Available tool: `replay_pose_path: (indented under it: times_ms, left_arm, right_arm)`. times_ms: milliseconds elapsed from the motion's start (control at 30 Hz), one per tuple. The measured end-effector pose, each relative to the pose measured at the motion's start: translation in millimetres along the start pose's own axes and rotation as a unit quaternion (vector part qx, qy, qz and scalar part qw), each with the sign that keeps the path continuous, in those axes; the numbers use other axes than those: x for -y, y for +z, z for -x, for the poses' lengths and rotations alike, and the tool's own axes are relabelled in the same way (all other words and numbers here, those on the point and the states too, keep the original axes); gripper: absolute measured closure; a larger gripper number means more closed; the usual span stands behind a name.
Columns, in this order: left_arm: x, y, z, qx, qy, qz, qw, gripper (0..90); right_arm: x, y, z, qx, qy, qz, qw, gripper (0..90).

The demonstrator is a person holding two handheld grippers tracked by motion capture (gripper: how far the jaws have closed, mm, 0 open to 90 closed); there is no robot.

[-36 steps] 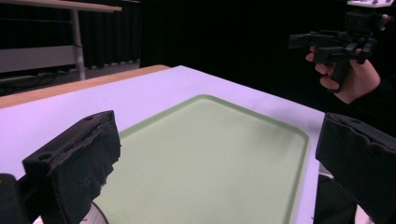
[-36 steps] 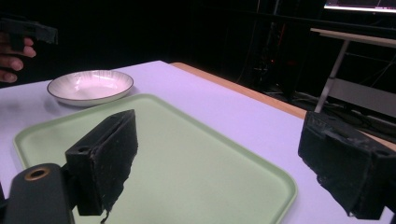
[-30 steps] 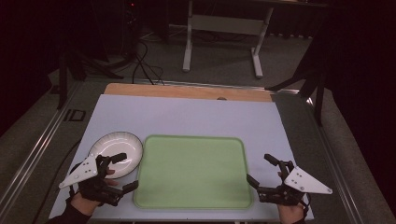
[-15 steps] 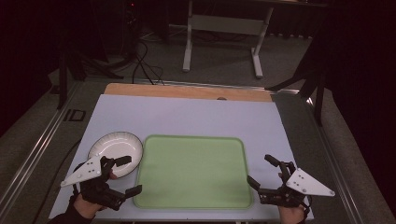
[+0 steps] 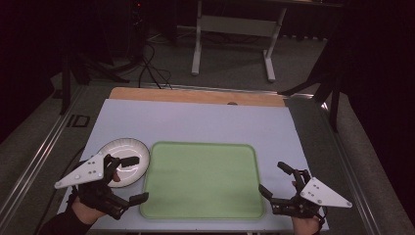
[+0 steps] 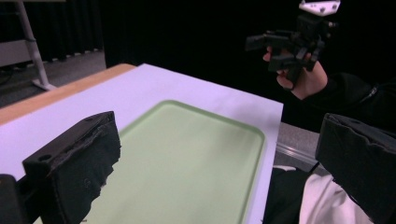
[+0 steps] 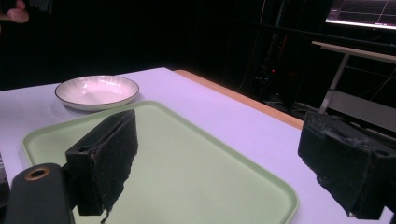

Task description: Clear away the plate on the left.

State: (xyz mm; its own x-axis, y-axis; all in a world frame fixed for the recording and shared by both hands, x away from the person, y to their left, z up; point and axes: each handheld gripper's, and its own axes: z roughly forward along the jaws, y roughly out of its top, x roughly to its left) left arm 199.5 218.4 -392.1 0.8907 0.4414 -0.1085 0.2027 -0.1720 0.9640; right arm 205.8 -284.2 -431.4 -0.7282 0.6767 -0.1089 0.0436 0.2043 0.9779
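A white plate (image 5: 119, 147) with a dark rim sits empty on the table (image 5: 195, 122) at the near left. It lies just left of a bare, pale green tray (image 5: 203, 181). My left gripper (image 5: 133, 179) is held at the tray's left edge, jaws wide open and pointing right, the far jaw over the plate's near rim. In the left gripper view this gripper (image 6: 218, 140) looks across the tray (image 6: 187, 154) to the other gripper (image 6: 289, 42). My right gripper (image 5: 275, 178) is open at the tray's right edge. In its own view the right gripper (image 7: 224, 158) faces the tray (image 7: 56, 135) and the plate (image 7: 97, 91).
The table has a pale lilac cover and a wooden strip (image 5: 195, 95) along its far edge. Beyond it stand a white table frame (image 5: 232, 29) and cables on a dark floor. Metal rails run along both sides of the table.
Both grippers have stayed open, and the left one has drifted slightly to the right. The plate and tray have not moved.
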Motion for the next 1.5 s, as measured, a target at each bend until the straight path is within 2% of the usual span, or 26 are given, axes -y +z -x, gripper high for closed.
replay_pose_path:
  times_ms: [167, 300, 433, 500, 533, 600, 700, 733, 867, 900, 1000, 1033, 1067, 1100, 1167, 1200, 1233, 1300, 1333, 1367, 1433, 1500]
  left_arm:
    - [-11.5, -8.6, -9.0, -0.023, 0.008, -0.001, 0.9997, 0.2]
    - [-14.6, -17.2, -17.7, -0.038, -0.001, 0.001, 0.9993, 0.2]
    - [-12.7, -26.4, -26.5, -0.059, -0.009, -0.002, 0.9982, 0.2]
    - [-11.8, -28.1, -28.6, -0.059, -0.013, -0.003, 0.9982, 0.2]
    - [-8.2, -33.7, -33.9, -0.075, -0.018, -0.007, 0.997, 0.2]
    - [-4.3, -39.1, -38.5, -0.087, -0.025, -0.007, 0.9959, 0.2]
    - [-0.8, -43.2, -41.9, -0.093, -0.03, -0.011, 0.9951, 0.3]
    - [3.9, -47.9, -45.9, -0.102, -0.033, -0.019, 0.994, 0.6]
    - [12.7, -55.1, -53.1, -0.124, -0.04, -0.022, 0.9912, 0.9]
    - [12.7, -55.1, -53.1, -0.124, -0.04, -0.022, 0.9912, 0.9]
    - [24.8, -63.2, -64.3, -0.142, -0.061, -0.027, 0.9876, 1.1]
    - [24.8, -63.2, -64.3, -0.142, -0.061, -0.027, 0.9876, 1.1]
    - [31.7, -65.6, -69.3, -0.148, -0.074, -0.034, 0.9857, 1.1]
    - [35.1, -66.4, -71.2, -0.155, -0.078, -0.038, 0.9842, 1.1]
    - [41.2, -68.4, -75.8, -0.156, -0.088, -0.043, 0.9828, 1.1]
    - [43.9, -69.4, -77.6, -0.165, -0.09, -0.045, 0.9812, 1.1]
    - [46.5, -70.5, -80.0, -0.163, -0.095, -0.046, 0.981, 1.7]
    - [50.7, -71.9, -83.4, -0.172, -0.104, -0.047, 0.9785, 2.1]
    - [50.7, -71.9, -83.4, -0.172, -0.104, -0.047, 0.9785, 2.3]
    - [55.4, -73.0, -86.9, -0.175, -0.111, -0.054, 0.9768, 2.3]
    - [60.7, -73.7, -90.4, -0.177, -0.118, -0.062, 0.9751, 3.3]
    - [62.4, -73.9, -91.3, -0.18, -0.117, -0.065, 0.9745, 4.3]
  right_arm:
    - [-0.7, -0.4, 0.2, 0.0, -0.001, 0.002, 1.0, 11.9]
    - [-0.5, 0.0, 0.3, 0.0, 0.0, 0.002, 1.0, 11.9]
    - [-0.6, 0.1, 0.6, 0.0, 0.001, 0.003, 1.0, 11.9]
    - [-0.6, 0.3, 0.5, 0.001, 0.001, 0.002, 1.0, 11.9]
    - [-0.6, 0.5, 0.4, 0.001, 0.0, 0.001, 1.0, 11.9]
    - [-0.7, 0.7, 0.4, 0.001, 0.0, 0.001, 1.0, 11.9]
    - [-0.7, 0.8, 0.3, 0.002, 0.0, 0.001, 1.0, 11.9]
    - [-0.6, 1.0, 0.2, 0.002, -0.001, 0.001, 1.0, 11.9]
    - [-0.5, 1.4, 0.0, 0.002, -0.001, 0.0, 1.0, 11.9]
    - [-0.5, 1.4, 0.0, 0.002, -0.001, 0.0, 1.0, 11.9]
    - [0.0, 1.5, -0.6, 0.002, -0.003, -0.002, 1.0, 11.9]
    - [0.0, 1.5, -0.6, 0.002, -0.003, -0.002, 1.0, 11.9]
    - [0.4, 1.4, -0.5, 0.002, -0.005, -0.003, 1.0, 11.9]
    - [0.4, 1.5, -0.4, 0.002, -0.005, -0.003, 1.0, 11.9]
    - [0.4, 1.4, -0.1, 0.002, -0.004, -0.004, 1.0, 11.9]
    - [0.5, 1.6, -0.1, 0.001, -0.004, -0.004, 1.0, 11.9]
    - [0.6, 1.9, -0.2, 0.002, -0.005, -0.005, 1.0, 11.9]
    - [0.7, 2.2, -0.7, 0.001, -0.004, -0.006, 1.0, 12.0]
    - [0.7, 2.2, -0.7, 0.001, -0.004, -0.006, 1.0, 12.0]
    - [0.6, 2.4, -1.1, -0.001, -0.005, -0.008, 1.0, 12.1]
    - [0.7, 2.4, -1.0, -0.002, -0.004, -0.008, 1.0, 12.1]
    - [0.7, 2.5, -0.8, -0.001, -0.004, -0.008, 1.0, 12.1]
